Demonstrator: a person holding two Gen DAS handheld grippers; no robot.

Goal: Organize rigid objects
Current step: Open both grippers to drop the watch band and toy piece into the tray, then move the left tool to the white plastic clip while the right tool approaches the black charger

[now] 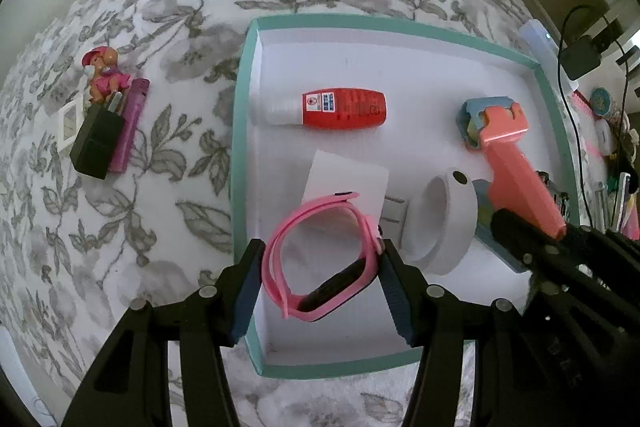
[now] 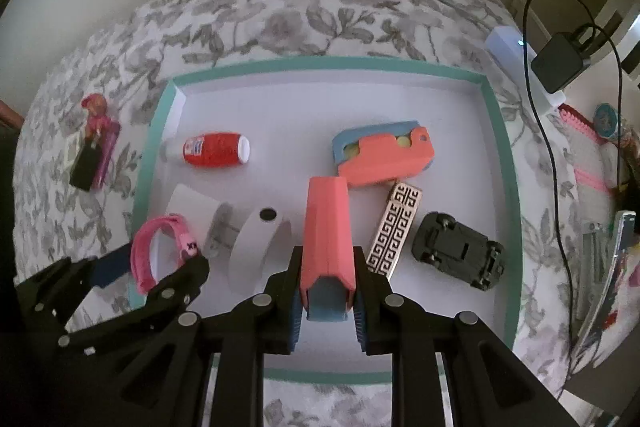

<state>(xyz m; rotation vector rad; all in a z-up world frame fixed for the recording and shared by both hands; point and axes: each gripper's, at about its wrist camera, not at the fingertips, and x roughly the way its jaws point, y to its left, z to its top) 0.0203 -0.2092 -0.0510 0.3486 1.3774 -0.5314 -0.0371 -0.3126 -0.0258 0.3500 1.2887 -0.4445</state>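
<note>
Rubbery pink watch loop (image 1: 324, 255) between ribbed left tongs (image 1: 320, 295), over teal-rimmed tray (image 1: 240, 131).

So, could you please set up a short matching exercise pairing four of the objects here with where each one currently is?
Things:
1. pink watch
2. coral toy hammer
3. red bottle
4. pup figurine

Places:
A. lying on the floor of the teal-rimmed tray, untouched
B. between the fingers of the right tool
C. on the floral bedspread, outside the tray
D. between the fingers of the left tool

Pairs: 1-D, 2-B, 3-A, 4-C
</note>
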